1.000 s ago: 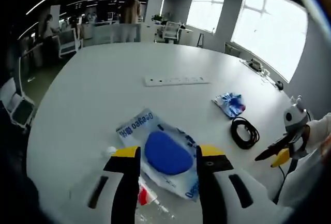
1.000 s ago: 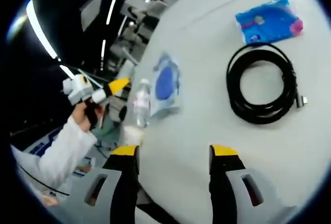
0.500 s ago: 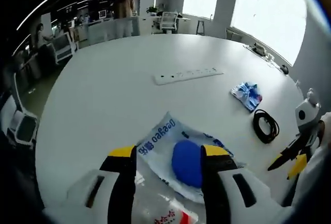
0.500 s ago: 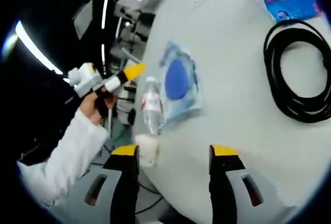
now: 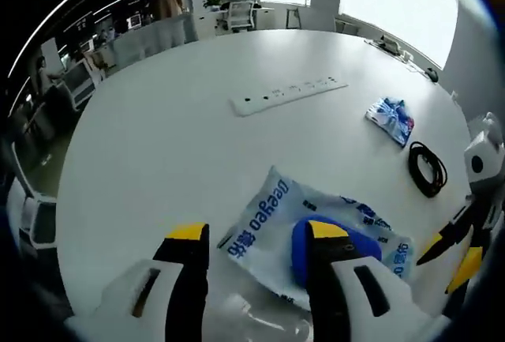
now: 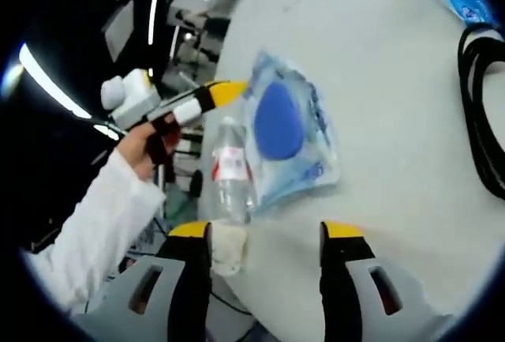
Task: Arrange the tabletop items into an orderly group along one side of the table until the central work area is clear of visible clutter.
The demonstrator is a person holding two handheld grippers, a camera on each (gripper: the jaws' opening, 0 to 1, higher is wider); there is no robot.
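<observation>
A see-through packet with a blue pad lies near the table's edge, both grippers close by.

The packet (image 5: 316, 231) lies flat on the white table (image 5: 173, 137), with a plastic water bottle (image 6: 230, 172) lying on its side just beside it, near the edge. The left gripper (image 5: 256, 235) hangs over the packet with its jaws apart and nothing between them. The right gripper (image 6: 264, 231) also has its jaws apart and holds nothing. Farther out are a coiled black cable (image 5: 427, 170), then a small blue packet (image 5: 390, 118), then a long white power strip (image 5: 288, 94). A hand (image 6: 140, 146) in a white sleeve holds the left gripper in the right gripper view.
</observation>
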